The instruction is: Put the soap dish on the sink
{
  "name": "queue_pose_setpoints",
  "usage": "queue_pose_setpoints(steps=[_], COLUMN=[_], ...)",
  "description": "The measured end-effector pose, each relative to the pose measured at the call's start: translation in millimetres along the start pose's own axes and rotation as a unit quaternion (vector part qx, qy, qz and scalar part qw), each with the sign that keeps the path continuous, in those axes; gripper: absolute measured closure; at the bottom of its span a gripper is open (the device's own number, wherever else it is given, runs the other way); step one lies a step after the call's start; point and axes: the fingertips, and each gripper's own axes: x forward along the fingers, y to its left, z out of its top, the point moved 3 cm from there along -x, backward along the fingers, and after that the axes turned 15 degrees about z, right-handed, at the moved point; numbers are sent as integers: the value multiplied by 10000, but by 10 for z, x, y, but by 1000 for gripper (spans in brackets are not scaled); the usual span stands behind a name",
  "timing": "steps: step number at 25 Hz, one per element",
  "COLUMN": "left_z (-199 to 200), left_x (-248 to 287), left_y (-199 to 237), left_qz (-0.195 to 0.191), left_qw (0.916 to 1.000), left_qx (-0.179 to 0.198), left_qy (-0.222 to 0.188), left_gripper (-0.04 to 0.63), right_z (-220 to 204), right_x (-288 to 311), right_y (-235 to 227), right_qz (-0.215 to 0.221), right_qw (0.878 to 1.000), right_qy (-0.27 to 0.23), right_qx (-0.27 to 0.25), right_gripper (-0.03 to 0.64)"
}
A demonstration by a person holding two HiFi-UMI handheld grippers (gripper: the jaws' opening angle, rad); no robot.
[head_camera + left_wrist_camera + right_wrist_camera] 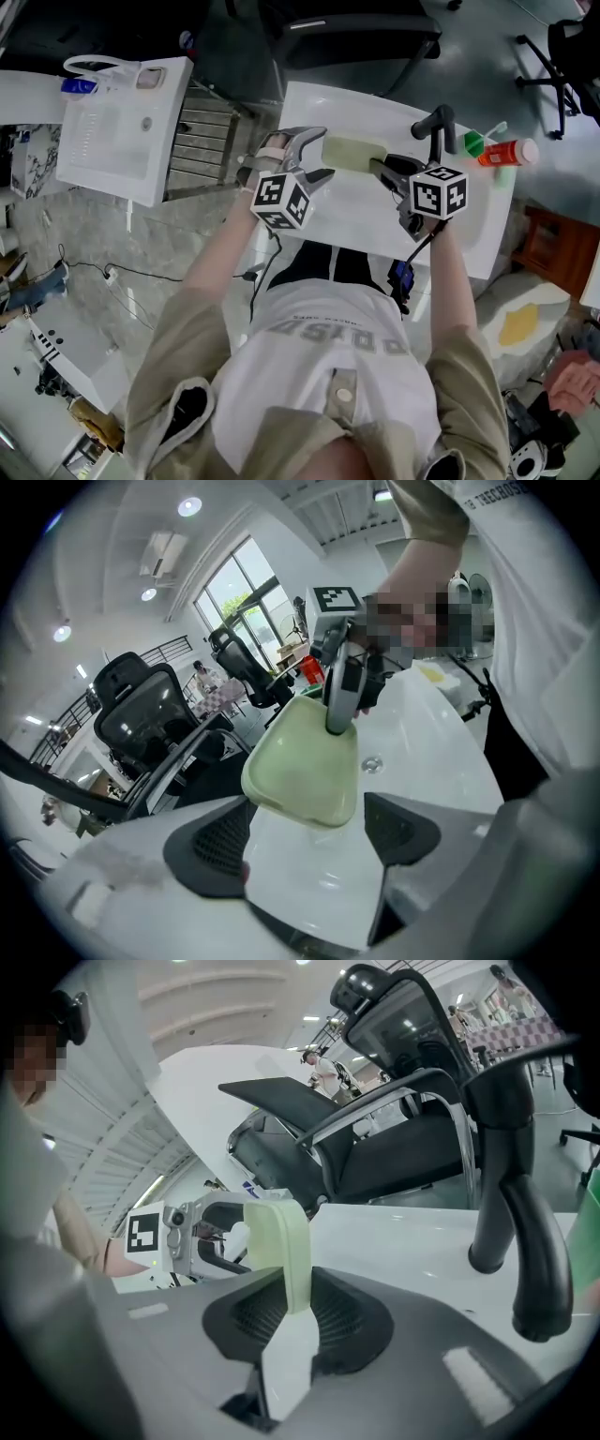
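The pale green, shallow, rounded-rectangle plastic soap dish (354,153) hangs in the air over the white ceramic sink (361,214), between the two grippers. It is tilted, with its hollow side facing the left gripper's camera. The left gripper view shows it clear of the basin, with the drain (372,763) just below and to the right of it.

The right gripper (386,173) is clamped on one short edge of the dish. In the right gripper view, the dish (281,1246) stands edge-on between the two dark ribbed pads, which are pressed against it. The cube with square markers (440,192) sits on this gripper, above the person's right hand.

The left gripper (314,157) is at the opposite end of the dish with its jaws spread wide. In the left gripper view, the near edge of the dish (305,761) lies just ahead of the gap between the pads (211,850), and neither pad touches it. This gripper's own marker cube (281,200) is near the front rim of the sink.

A black curved faucet (436,127) rises at the back of the sink, near the right gripper. Beside the faucet on the rim are a green-capped item (474,143) and an orange bottle with a white cap (506,152). A second white basin (112,131) stands well apart on the left, and a black office chair (394,1082) stands beyond the sink.
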Motion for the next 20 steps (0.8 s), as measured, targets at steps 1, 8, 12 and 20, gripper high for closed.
queue_pose_setpoints(steps=[1, 8, 12, 20], left_z=[-23, -228, -351, -546], left_x=[23, 212, 327, 637], left_y=[-8, -44, -25, -34], left_qz=[-18, -379, -667, -1110], left_qw=[10000, 9981, 9953, 9884], left_qx=[-1, 28, 4, 150], left_qy=[60, 493, 700, 1023], left_gripper=[195, 195, 206, 207], right_z=[-6, -10, 4, 28], right_x=[13, 129, 225, 327], right_y=[-19, -176, -270, -520], right_qz=[-21, -258, -338, -726], right_qw=[10000, 9989, 9975, 9919], right_qy=[29, 224, 258, 418], right_qx=[48, 336, 569, 953], right_gripper=[545, 545, 545, 545])
